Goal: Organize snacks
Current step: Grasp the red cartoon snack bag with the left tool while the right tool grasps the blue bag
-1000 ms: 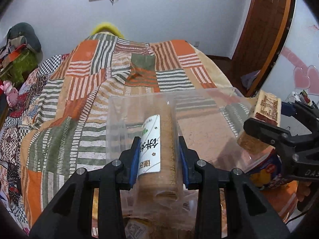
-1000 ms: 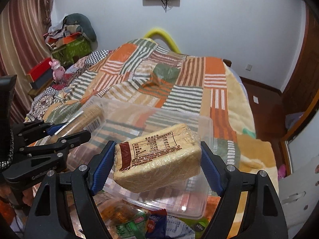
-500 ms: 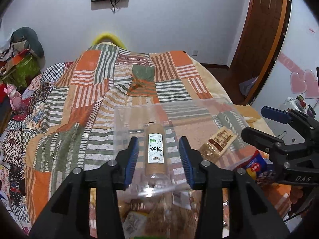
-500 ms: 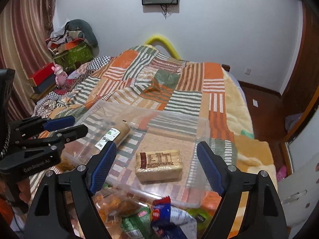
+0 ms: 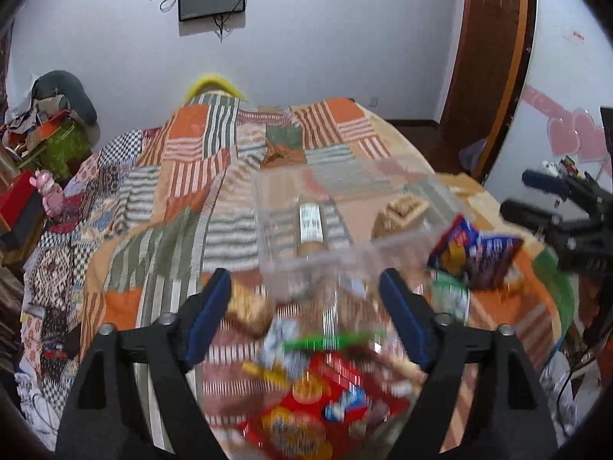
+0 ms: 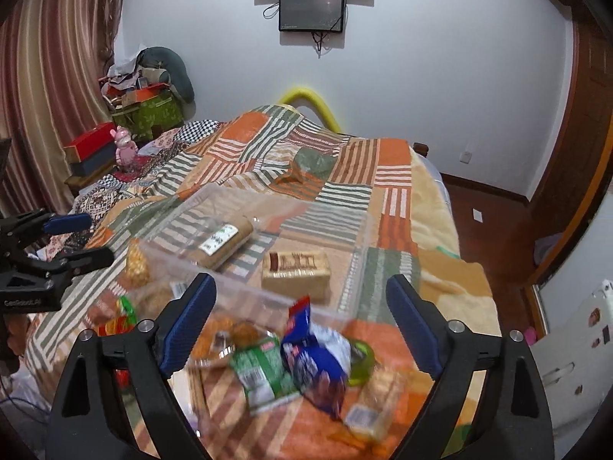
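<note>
Patchwork bedding in orange, green and striped squares covers the bed (image 6: 394,176) that carries everything. A clear plastic bin (image 6: 360,245) sits on it, already holding a cylindrical biscuit roll (image 6: 224,241) and a wrapped bread block (image 6: 297,270), lying apart from each other on the bin floor.

Loose snacks are heaped on the bedding just in front of the bin's near wall. Both claws are spread wide and hold nothing: the left claw (image 5: 306,326) hangs over the left part of the heap, the right claw (image 6: 300,329) over the right part.

From the right claw, a blue snack bag (image 6: 316,356) lies almost straight ahead and slightly below, between its fingers, with a green packet (image 6: 260,372) touching it on the left. Its long axis seems to run away from the claw, though blur makes this uncertain.

From the left claw, a red snack pack (image 5: 318,402) lies directly beneath, and a brown pastry pack (image 5: 249,310) sits near its left finger.

Each claw likely takes what lies under it; the bin is just beyond, so the carry should be a short forward lift over the near wall.
</note>
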